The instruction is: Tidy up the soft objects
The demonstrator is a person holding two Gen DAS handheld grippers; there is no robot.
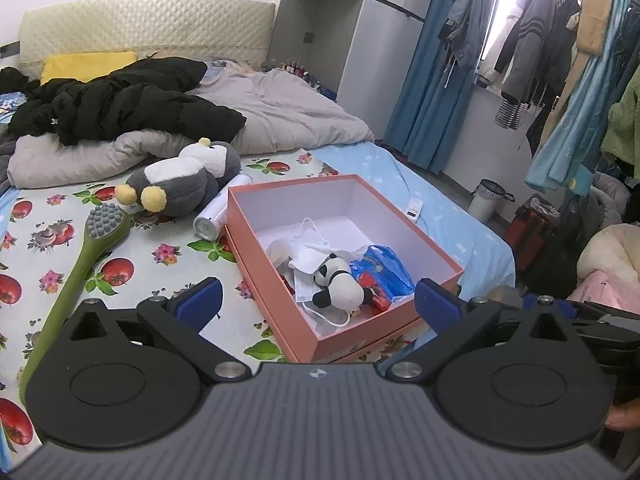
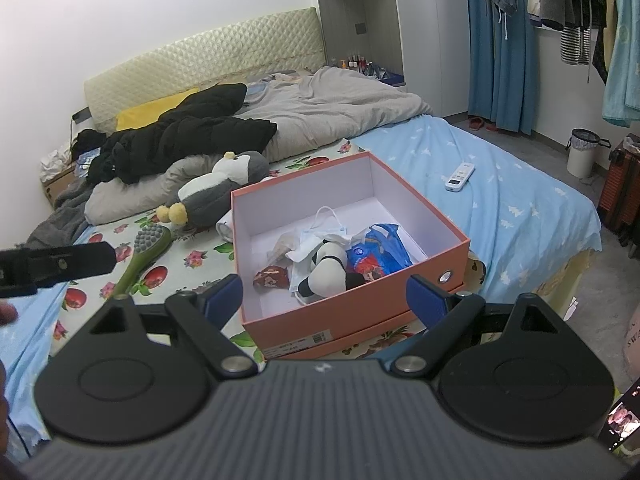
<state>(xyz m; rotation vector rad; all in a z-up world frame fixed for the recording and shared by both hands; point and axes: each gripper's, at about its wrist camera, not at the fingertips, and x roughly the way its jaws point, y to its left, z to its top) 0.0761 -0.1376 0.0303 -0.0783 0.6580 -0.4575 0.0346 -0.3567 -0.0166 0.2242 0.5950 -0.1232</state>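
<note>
Nearest, both grippers hang over the bed's foot end w/ jaws spread wide & nothing between the blue pads: left gripper (image 1: 318, 296), right gripper (image 2: 324, 296). In the right wrist view the left gripper's black finger pokes in from the left edge, just above the bedsheet.

Just past the fingertips sits an open orange box (image 1: 400, 322) w/ white inside walls, on the fruit-print sheet (image 1: 168, 256). Inside the box, at the near end: a small panda plush (image 1: 340, 284), lying on its side, touching a blue plastic packet (image 1: 384, 268) to its right & a white face mask (image 1: 312, 240) behind it. A dark red item (image 2: 272, 278) lies left of the panda, seen from the right wrist only.

Left of the box, on the sheet: a green long-handled massage brush (image 1: 76, 264) w/ grey nubs, and a white spray can (image 1: 212, 220) lying against the box's far left corner. Beyond those, a big grey-&-white penguin plush (image 1: 188, 180) w/ yellow feet, outside the box, on its back.

Right of the box, on the light blue sheet, a white remote (image 2: 460, 176). Farther back: grey duvet (image 1: 288, 112), black puffer jacket (image 1: 120, 104), yellow pillow (image 1: 84, 64), cream headboard (image 1: 148, 28). Blue curtains (image 1: 424, 80) & hanging clothes at far right.
</note>
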